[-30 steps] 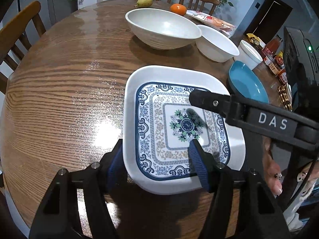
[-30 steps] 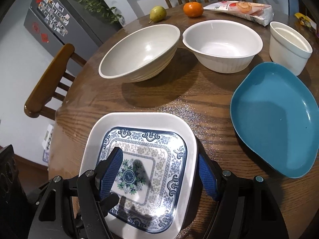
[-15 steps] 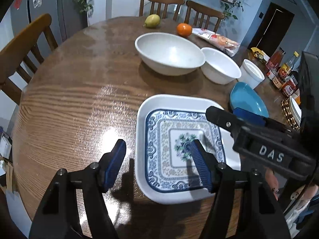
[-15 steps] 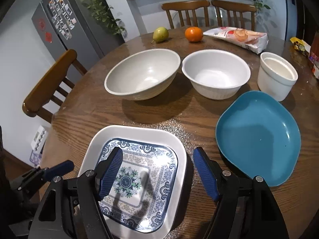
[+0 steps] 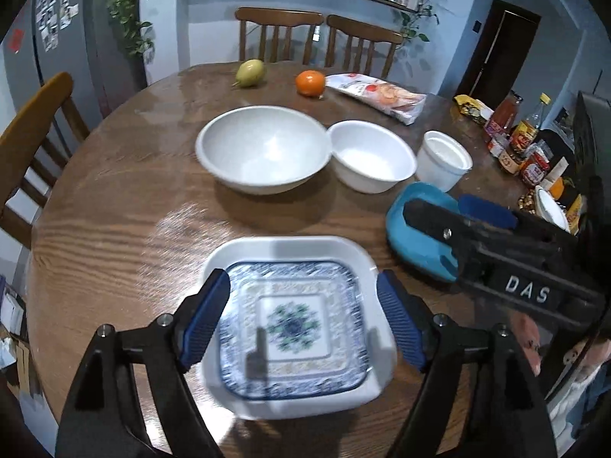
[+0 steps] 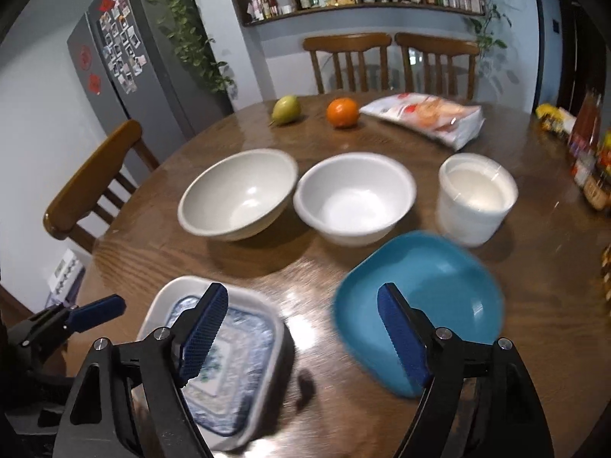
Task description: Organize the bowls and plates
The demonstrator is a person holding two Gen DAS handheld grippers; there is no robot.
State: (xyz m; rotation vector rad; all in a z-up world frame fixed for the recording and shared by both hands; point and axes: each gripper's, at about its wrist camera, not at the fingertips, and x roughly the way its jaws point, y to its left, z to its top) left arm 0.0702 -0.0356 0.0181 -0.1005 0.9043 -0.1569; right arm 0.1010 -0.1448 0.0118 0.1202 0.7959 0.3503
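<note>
Fingers: left gripper (image 5: 303,320) and right gripper (image 6: 303,337) jaws just opening, wide, nothing held. Patterned square plate (image 5: 294,324) flat on table (image 5: 114,210), near edge. Next grip, judged: blue plate (image 6: 424,297); clamp rim only, lift level.

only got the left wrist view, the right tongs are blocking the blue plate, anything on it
Observer: No. The right wrist view shows the blue plate whole and bare.
Operator: right tongs holding anything
Observer: No. The right tongs have just been opening, and nothing sits between the pads.
Operator: what shows through their gap
Observer: Bare table, with the patterned plate on one side and the blue plate on the other.
</note>
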